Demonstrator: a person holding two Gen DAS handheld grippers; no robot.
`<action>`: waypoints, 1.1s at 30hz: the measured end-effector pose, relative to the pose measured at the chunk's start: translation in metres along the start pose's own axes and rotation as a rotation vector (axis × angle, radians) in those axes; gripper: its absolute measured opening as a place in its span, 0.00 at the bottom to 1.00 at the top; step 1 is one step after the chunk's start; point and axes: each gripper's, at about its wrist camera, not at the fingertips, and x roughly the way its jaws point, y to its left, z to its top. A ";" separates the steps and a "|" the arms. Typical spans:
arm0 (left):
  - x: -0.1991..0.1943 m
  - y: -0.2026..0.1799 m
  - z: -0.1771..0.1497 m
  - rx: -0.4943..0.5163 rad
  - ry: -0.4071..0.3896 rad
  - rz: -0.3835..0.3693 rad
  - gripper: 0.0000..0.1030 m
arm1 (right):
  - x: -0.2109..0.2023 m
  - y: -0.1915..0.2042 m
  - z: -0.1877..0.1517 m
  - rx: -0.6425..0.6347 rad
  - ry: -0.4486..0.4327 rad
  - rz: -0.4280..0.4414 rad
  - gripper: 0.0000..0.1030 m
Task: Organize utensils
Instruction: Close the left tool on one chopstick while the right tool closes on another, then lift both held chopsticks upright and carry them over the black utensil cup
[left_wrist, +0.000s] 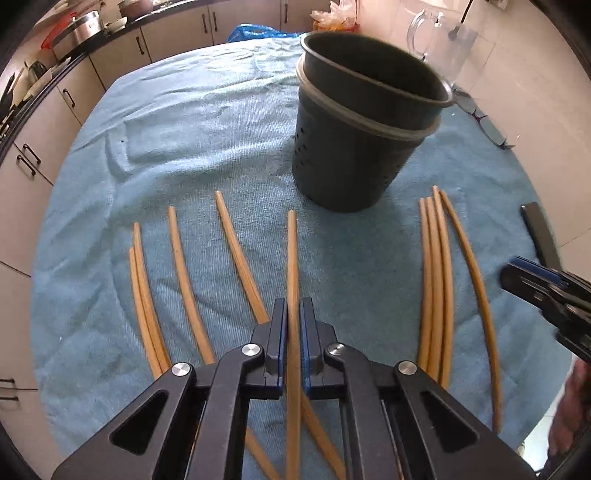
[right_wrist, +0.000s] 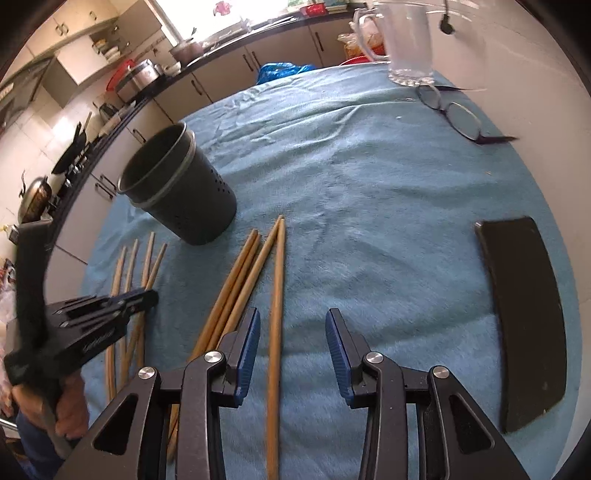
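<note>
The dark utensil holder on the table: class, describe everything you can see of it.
The utensil holder is a dark, round, plastic-looking cup, empty as far as its inside shows. Small holes dot its wall, and a pale ring circles it below the flared rim. It stands upright on the blue towel, beyond the chopsticks, touching none.

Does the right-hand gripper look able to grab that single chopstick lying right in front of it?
Probably yes. The right gripper is open, and the single chopstick lies between its fingers on the blue towel, apart from the bundle of chopsticks beside it. Nothing covers it.
</note>
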 end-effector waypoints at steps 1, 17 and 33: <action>-0.003 0.001 -0.002 -0.003 -0.006 -0.005 0.06 | 0.004 0.003 0.002 -0.009 0.006 -0.009 0.35; -0.089 0.006 -0.018 -0.062 -0.205 -0.094 0.06 | 0.031 0.017 0.016 -0.038 0.041 -0.056 0.07; -0.165 -0.002 -0.029 -0.062 -0.382 -0.096 0.06 | -0.103 0.033 -0.013 -0.060 -0.291 0.118 0.07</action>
